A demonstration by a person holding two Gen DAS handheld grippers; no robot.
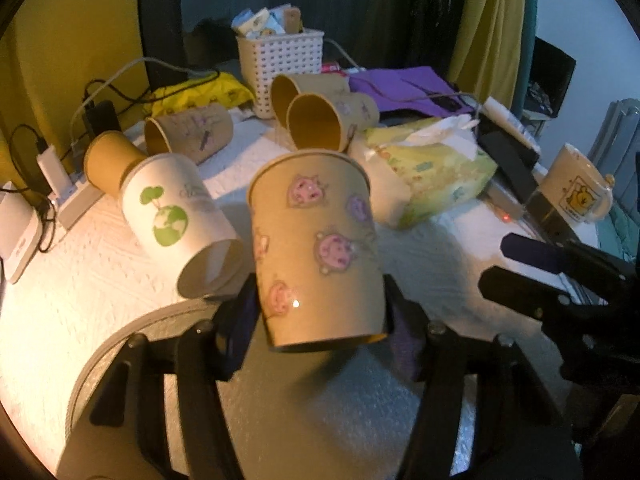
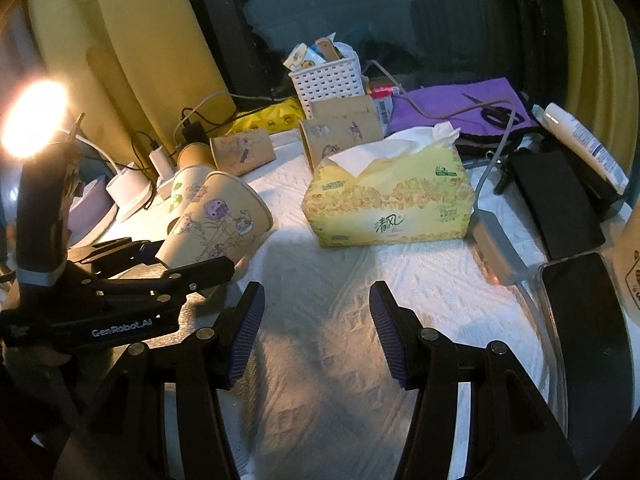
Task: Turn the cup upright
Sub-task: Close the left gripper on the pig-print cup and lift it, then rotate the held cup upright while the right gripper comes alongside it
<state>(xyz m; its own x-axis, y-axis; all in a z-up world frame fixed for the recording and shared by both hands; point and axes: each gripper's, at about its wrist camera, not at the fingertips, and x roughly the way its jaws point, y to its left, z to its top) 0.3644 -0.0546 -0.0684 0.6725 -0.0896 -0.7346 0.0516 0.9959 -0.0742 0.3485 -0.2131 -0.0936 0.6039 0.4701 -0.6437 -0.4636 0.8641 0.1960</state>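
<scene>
The fingers (image 1: 234, 320) of the left gripper (image 1: 320, 312) press against both sides of the patterned paper cup (image 1: 316, 252), gripping it near its base, and the pads are largely hidden behind the cup wall. The cup is held clear of the bench (image 1: 80, 280) and tilted, with its mouth away from the camera and its bottom rim towards it; from the right wrist view the same cup (image 2: 218, 222) leans with its mouth up and to the right. The inside of the cup cannot be seen from either camera. The right gripper (image 2: 316, 336) hovers over the white textured covering with its fingers (image 2: 248, 332) spread wide and nothing between them; in the left view only its dark tips show at the right edge (image 1: 560, 276). Just left of the held cup lies a white cup with a green globe print (image 1: 176, 212) on its side. Further back several brown cups (image 1: 316, 124) lie on their sides, their prints too blurred to read. A yellow tissue box (image 2: 388, 204) sits to the right, with a white basket (image 2: 328, 82) behind. A bright lamp glare washes out the left edge of the right view.
</scene>
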